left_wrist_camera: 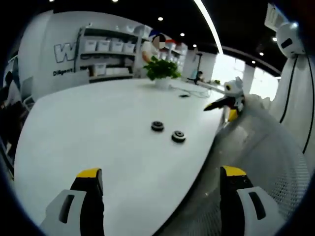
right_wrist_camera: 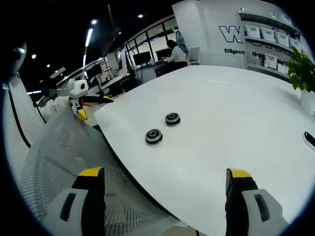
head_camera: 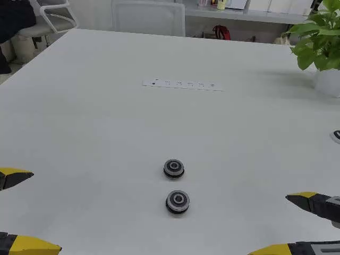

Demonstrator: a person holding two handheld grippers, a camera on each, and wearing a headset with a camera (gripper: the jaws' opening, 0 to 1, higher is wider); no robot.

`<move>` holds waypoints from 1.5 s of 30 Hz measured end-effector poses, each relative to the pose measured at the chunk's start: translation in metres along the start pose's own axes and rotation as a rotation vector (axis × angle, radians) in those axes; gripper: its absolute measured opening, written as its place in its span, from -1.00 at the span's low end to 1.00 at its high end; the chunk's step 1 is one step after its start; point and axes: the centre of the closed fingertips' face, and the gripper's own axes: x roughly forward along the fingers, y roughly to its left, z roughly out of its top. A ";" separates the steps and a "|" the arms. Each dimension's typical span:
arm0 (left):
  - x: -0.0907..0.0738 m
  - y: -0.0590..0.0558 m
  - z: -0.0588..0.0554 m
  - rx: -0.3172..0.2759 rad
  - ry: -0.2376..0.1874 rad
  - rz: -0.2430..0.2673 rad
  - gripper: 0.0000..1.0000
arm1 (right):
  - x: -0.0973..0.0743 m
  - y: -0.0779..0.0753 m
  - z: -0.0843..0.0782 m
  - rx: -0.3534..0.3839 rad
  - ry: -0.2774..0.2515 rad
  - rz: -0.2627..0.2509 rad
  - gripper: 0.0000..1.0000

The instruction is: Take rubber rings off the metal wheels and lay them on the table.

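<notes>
Two small round metal wheels lie flat on the white table (head_camera: pixel 95 133), on the person's side of the white socket strip (head_camera: pixel 182 84). One wheel (head_camera: pixel 173 168) is closer to the strip than the other wheel (head_camera: pixel 177 202), and they lie near each other but apart. Both carry black rubber rings (head_camera: pixel 168 205). Farther from the strip than the wheels, the left gripper (head_camera: pixel 24 210) and right gripper (head_camera: pixel 281 223) flank them, jaws spread wide and holding nothing.

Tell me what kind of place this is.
Probably an open-plan office or lab: a large white table with a built-in socket strip, bin-filled wall shelves, and computer monitors in the background.
</notes>
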 end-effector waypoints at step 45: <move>-0.004 -0.023 0.012 0.014 -0.007 0.010 1.00 | -0.005 0.004 -0.004 -0.006 -0.009 0.012 0.86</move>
